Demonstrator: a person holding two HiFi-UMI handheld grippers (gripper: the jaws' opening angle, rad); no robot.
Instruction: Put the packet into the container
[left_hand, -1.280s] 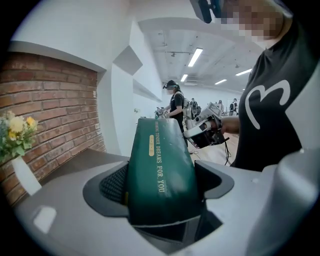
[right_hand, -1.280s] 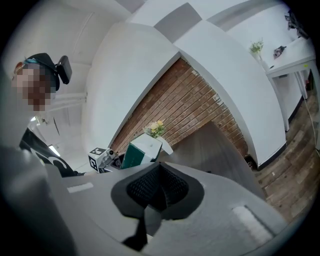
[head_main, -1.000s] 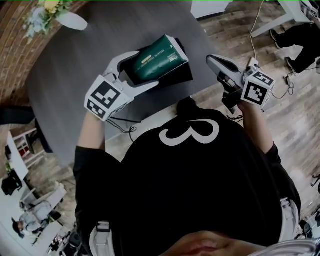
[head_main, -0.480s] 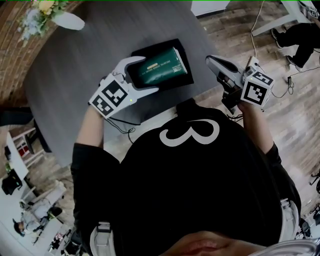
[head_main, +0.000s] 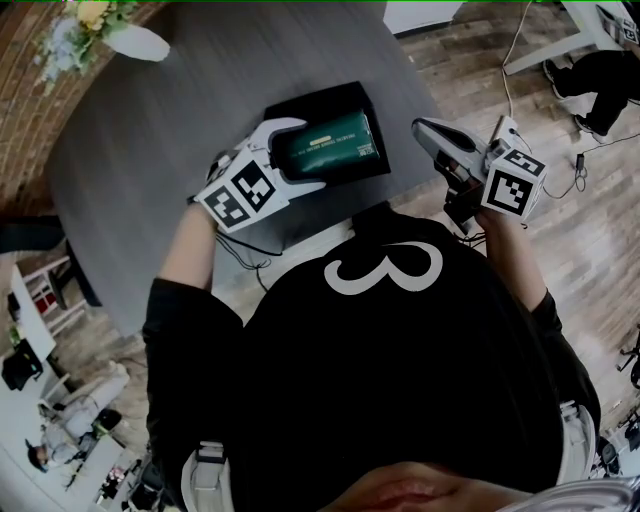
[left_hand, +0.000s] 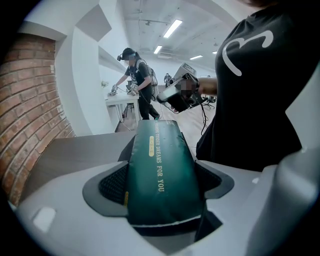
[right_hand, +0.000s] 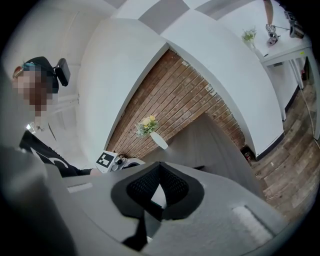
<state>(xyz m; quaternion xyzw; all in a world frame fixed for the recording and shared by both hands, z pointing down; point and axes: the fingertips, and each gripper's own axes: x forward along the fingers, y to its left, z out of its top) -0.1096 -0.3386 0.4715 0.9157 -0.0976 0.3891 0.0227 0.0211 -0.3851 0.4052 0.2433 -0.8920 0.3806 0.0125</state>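
Packet (head_main: 335, 148) gripped in L tool (head_main: 298, 154) at container (head_main: 322, 99), grey table (head_main: 160, 130), brick wall (left_hand: 30, 100); R tool (head_main: 424, 125) closed.

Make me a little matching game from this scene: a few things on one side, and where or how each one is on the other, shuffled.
Things
1. green packet
2. black container
3. right gripper
4. white vase

Places or states
A. held out past the table's edge, jaws together, holding nothing
B. at the far edge of the grey table, with flowers in it
C. clamped between the jaws of the left gripper
D. lying on the table, right under the packet

Pairs: 1-C, 2-D, 3-A, 4-B
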